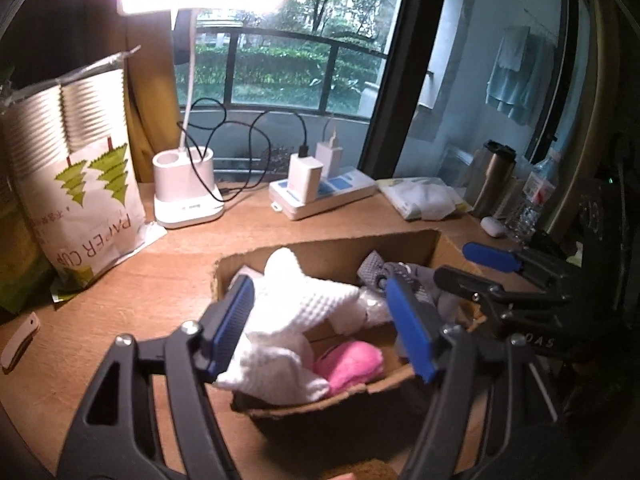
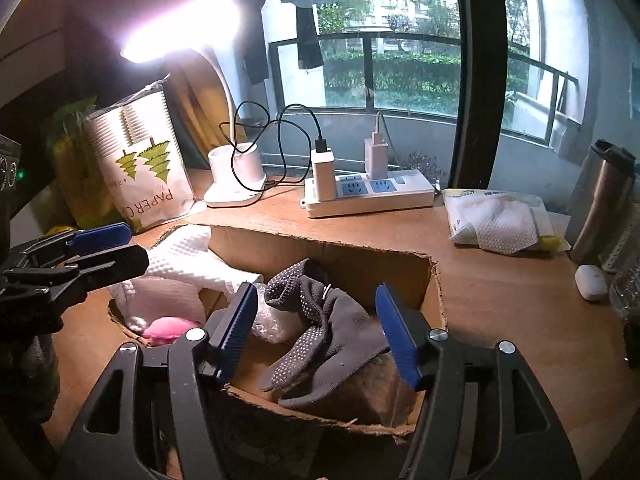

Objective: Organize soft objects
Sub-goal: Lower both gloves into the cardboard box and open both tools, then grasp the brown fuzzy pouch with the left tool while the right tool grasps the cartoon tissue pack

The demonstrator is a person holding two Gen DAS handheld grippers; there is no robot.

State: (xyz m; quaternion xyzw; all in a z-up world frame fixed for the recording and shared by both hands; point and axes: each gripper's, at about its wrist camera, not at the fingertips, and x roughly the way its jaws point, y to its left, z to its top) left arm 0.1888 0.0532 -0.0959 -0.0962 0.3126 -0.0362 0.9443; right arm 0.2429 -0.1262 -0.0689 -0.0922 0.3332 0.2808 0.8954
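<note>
**Soft goods going into the box**

Hovering wide open, gripping nothing: left gripper (image 1: pixel 324 328) over white knitted star cushion (image 1: pixel 296 320), right gripper (image 2: pixel 320 332) over grey dotted socks (image 2: pixel 320 332), both lying inside torn cardboard box (image 2: pixel 320 248), apparently for sorting.

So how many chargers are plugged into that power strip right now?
2. A wider white charger with a black cable sits at the left end of the power strip; a slimmer white charger with a white cable stands just right of it. The other sockets look unused.
</note>
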